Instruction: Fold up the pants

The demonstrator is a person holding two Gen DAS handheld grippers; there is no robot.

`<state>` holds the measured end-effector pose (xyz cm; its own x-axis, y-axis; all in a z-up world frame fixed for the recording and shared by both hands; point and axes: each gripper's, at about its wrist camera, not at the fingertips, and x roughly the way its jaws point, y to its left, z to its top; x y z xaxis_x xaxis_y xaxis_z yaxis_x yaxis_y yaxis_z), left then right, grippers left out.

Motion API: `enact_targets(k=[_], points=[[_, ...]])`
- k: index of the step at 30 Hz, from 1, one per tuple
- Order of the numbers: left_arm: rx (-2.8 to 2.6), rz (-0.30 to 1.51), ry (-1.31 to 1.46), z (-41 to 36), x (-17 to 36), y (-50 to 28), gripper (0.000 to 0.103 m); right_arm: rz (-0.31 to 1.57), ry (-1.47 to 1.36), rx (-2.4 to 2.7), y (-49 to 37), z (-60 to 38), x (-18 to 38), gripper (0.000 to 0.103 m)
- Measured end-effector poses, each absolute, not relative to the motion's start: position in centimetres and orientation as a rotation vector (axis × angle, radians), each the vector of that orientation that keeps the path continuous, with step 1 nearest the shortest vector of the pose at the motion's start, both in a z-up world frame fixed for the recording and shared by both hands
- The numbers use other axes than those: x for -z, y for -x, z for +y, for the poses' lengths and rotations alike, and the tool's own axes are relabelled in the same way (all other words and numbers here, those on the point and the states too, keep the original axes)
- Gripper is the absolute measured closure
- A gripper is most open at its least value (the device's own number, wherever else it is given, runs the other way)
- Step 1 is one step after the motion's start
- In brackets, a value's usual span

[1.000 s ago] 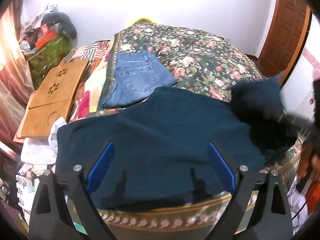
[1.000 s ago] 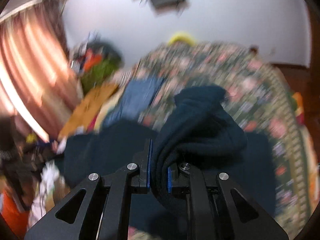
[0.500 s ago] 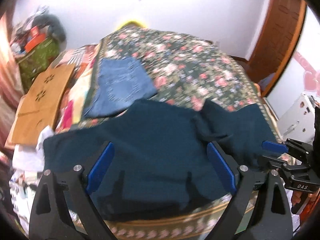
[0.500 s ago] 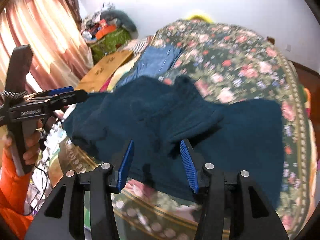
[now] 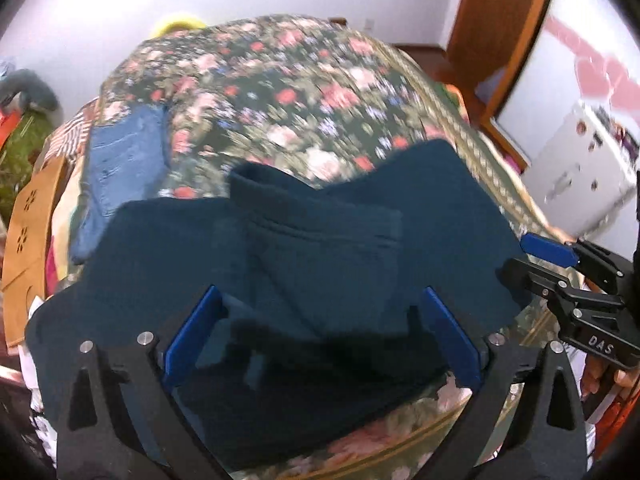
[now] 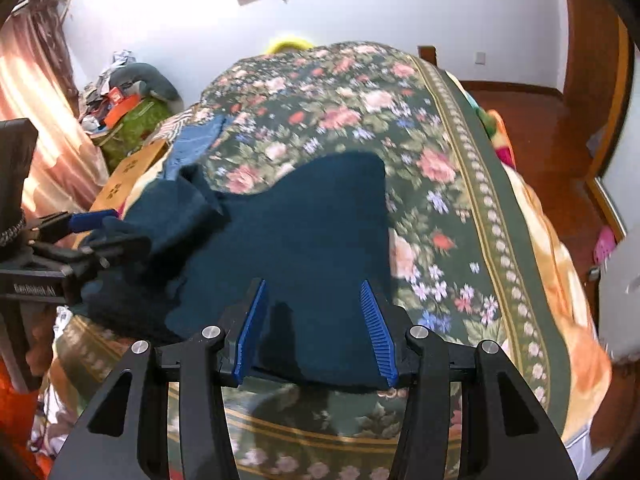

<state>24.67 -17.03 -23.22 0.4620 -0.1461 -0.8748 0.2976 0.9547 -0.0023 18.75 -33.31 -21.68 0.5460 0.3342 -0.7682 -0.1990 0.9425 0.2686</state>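
Dark teal pants (image 5: 304,264) lie spread on the flowered bed, with one leg end folded back over the middle. They also show in the right wrist view (image 6: 304,248). My left gripper (image 5: 320,336) is open and empty, just above the near edge of the pants. My right gripper (image 6: 316,328) is open and empty over the right part of the pants near the bed's front edge. The right gripper also shows at the right of the left wrist view (image 5: 560,276), and the left gripper at the left of the right wrist view (image 6: 80,236).
Folded blue jeans (image 5: 124,168) lie further back on the left of the floral bedspread (image 5: 300,92). A wooden board (image 5: 28,220) lies beside the bed at left. A wooden door (image 5: 504,24) and a white cabinet (image 5: 580,176) stand to the right.
My right gripper opened and let go of the pants leg it held, leaving it folded over the middle, then moved right. My left gripper moved right and closer over the pants.
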Motion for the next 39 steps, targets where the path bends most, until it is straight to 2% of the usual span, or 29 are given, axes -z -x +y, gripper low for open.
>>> enact_targets(k=[5,8,20,29,30,34,39], points=[[0.178,1.004,-0.268,-17.6,24.3,-24.9,0.002,0.971,-0.138,-0.335,-18.8,-32.7,23.2,0.056],[0.099,0.995,-0.273,-15.9,24.6,-25.2,0.008,0.974,-0.166,-0.341,-18.6,-33.1,23.6,0.055],[0.051,1.086,0.040,-5.2,24.4,-19.6,0.007,0.994,-0.132,-0.340,-18.9,-32.5,23.2,0.055],[0.085,0.936,-0.050,-7.2,20.2,-22.2,0.008,0.882,-0.111,-0.382,-20.4,-30.7,19.2,0.055],[0.086,0.924,-0.073,-7.6,20.2,-22.8,0.008,0.875,-0.106,-0.384,-20.8,-30.3,19.1,0.053],[0.113,0.960,-0.126,-9.3,22.0,-25.9,0.008,0.903,-0.078,-0.373,-22.9,-29.0,20.4,0.051],[0.102,1.067,-0.178,-9.9,26.3,-27.6,0.007,1.018,-0.040,-0.360,-24.4,-28.0,24.8,0.050]])
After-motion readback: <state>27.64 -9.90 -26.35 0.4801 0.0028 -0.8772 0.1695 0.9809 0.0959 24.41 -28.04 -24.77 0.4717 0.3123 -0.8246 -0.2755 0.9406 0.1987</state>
